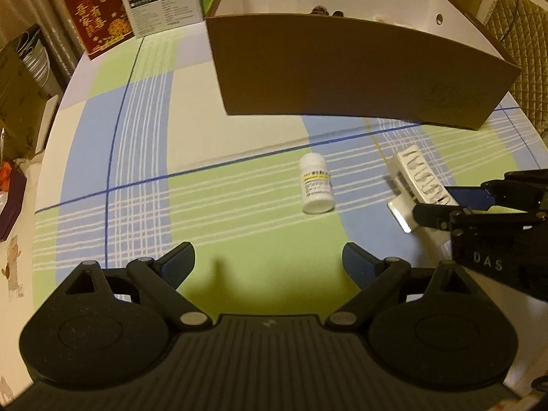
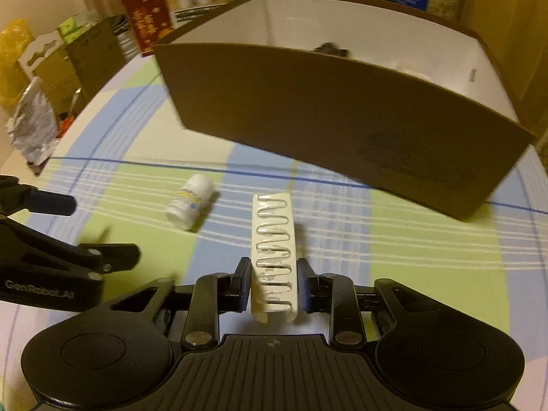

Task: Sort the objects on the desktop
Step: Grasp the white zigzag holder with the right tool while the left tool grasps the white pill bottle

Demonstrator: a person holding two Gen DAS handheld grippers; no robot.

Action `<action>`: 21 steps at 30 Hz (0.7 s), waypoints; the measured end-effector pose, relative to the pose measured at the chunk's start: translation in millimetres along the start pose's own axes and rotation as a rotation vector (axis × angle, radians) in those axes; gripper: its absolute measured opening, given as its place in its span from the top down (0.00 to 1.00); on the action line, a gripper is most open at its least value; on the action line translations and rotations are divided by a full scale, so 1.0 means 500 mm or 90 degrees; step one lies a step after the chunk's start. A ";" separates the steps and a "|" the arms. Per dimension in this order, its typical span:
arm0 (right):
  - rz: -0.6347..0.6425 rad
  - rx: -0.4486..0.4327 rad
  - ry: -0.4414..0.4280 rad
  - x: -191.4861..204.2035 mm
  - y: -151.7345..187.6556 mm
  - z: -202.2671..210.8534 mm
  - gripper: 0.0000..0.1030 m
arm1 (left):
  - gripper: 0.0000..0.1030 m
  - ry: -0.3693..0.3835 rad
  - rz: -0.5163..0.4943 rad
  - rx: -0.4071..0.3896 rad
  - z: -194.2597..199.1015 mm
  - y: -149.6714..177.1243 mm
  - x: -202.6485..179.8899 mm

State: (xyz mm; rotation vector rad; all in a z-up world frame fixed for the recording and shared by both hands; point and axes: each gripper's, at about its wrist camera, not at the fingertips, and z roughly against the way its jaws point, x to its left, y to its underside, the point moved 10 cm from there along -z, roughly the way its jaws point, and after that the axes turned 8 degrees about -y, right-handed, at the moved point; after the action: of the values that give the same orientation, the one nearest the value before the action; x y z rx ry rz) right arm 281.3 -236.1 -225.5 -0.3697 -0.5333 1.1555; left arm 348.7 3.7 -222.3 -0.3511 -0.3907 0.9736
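The right gripper clamps the white hair clip, presumably to carry it to the box. The left gripper hangs wide open and empty short of the pill bottle on the tabletop.

The contents of the brown box are mostly hidden by its near wall. The bottle label is blurred and cannot be read.

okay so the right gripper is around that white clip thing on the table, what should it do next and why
Probably lift it straight up a little. In the right wrist view the right gripper has its pads against both sides of the white clip, which still lies on the tablecloth. The brown box stands just behind with a tall front wall, so the clip likely needs height before moving over it.
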 end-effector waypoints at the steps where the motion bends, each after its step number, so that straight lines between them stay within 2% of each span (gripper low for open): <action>1: -0.007 -0.002 0.008 -0.013 -0.001 0.003 0.76 | 0.12 0.003 -0.003 -0.002 -0.001 -0.005 -0.003; 12: -0.133 -0.031 0.099 -0.199 0.007 0.064 0.76 | 0.15 0.028 -0.038 -0.030 -0.022 -0.062 -0.044; 21: -0.179 -0.040 0.116 -0.262 0.027 0.100 0.76 | 0.31 0.056 -0.073 -0.041 -0.067 -0.090 -0.086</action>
State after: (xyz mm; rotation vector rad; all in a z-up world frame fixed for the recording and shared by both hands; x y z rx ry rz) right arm 202.6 -352.9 -218.9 -0.4340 -0.4460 0.8263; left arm 375.6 -59.9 -238.2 -0.4246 -0.3579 0.8325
